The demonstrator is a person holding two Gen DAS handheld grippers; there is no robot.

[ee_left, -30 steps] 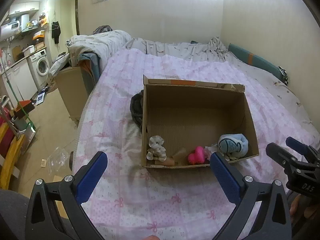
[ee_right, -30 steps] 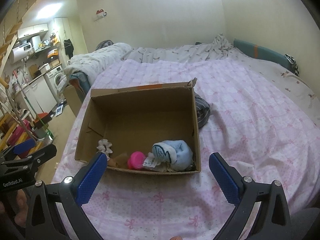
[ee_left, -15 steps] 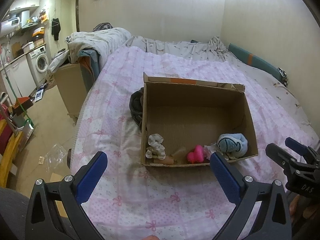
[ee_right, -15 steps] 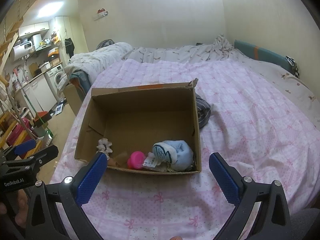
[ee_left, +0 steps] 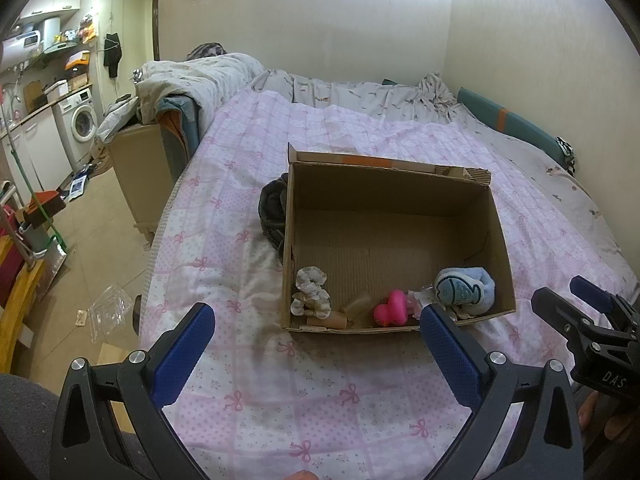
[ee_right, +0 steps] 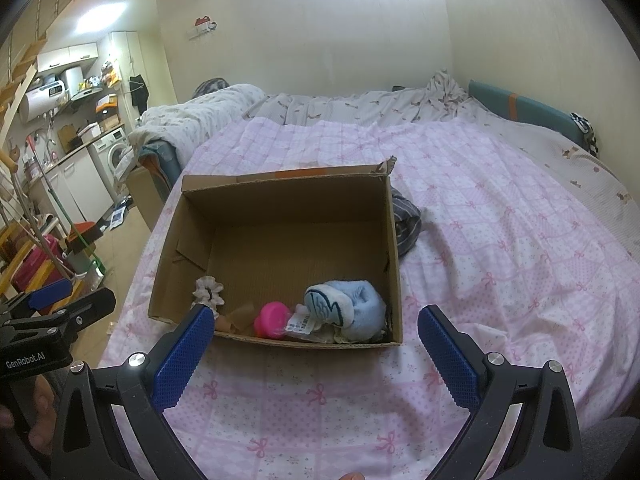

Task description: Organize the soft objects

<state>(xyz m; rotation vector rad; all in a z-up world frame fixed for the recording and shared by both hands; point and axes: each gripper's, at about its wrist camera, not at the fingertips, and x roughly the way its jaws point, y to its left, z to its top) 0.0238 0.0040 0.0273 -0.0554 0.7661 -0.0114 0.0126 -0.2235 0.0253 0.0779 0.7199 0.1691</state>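
Left gripper (ee_left: 316, 336): blue-padded jaws spread wide, empty, above the pink quilted bedspread (ee_left: 224, 240).
Right gripper (ee_right: 312, 336): likewise wide, empty.
Brown cardboard box (ee_left: 400, 184): open on the bedspread, holding a light-blue fish-print plush (ee_left: 464, 290), pink rubber toy (ee_left: 390, 314) and cream scrunchie (ee_left: 310, 294) along its near wall.
Dark bundled garment (ee_left: 272, 212): touching the box's outer side.

Partly hidden items around the cardboard box (ee_left: 496, 216)

The dark garment (ee_left: 272, 210) lies half behind the box wall; the tan pieces (ee_left: 354, 308) by the near wall are unclear (cardboard, perhaps).

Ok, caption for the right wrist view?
Open right gripper faces a box on the bed holding soft toys.
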